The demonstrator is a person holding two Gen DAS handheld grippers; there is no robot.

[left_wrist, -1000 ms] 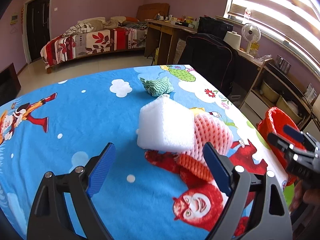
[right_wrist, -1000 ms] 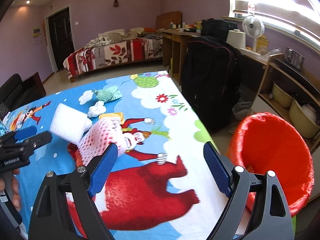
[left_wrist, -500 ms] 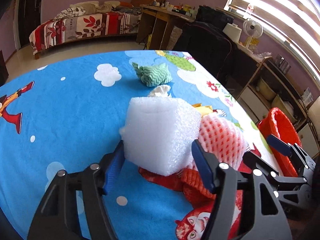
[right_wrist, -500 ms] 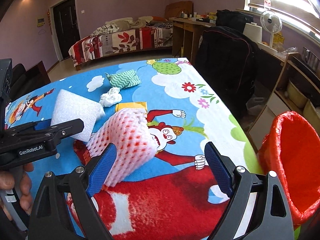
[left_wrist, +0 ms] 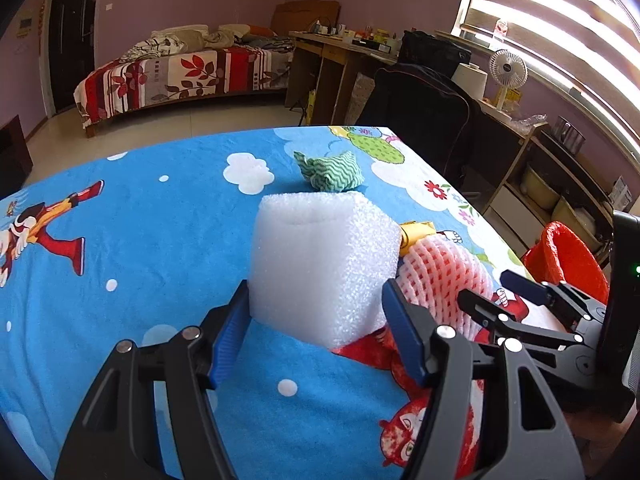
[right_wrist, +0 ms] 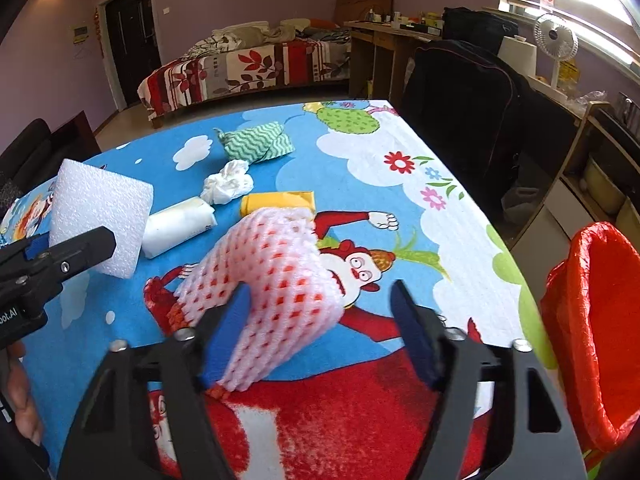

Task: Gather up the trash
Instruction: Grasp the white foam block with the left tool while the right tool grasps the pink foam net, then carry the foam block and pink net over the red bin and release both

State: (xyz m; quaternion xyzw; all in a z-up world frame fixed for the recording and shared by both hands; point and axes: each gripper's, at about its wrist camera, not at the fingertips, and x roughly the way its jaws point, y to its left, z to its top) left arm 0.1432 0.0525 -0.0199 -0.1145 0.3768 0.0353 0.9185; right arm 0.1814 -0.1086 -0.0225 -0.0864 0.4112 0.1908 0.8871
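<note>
Just closed left gripper (left_wrist: 316, 304) onto white foam block (left_wrist: 320, 256) near the middle of the table (left_wrist: 160, 240), gripped on both sides. Narrowed right gripper (right_wrist: 320, 296) around pink foam net (right_wrist: 276, 272), touched on one side only. Probably nearly ready to lift toward red bin (right_wrist: 592, 320) beyond the table's right edge.

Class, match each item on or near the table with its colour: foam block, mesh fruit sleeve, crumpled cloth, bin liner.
Column A:
1 foam block
2 mesh fruit sleeve
3 crumpled cloth
4 bin liner

Column B:
a green and white zigzag
b red
c white
d pink

Pairs: 1-c; 2-d; 3-a; 4-b
</note>
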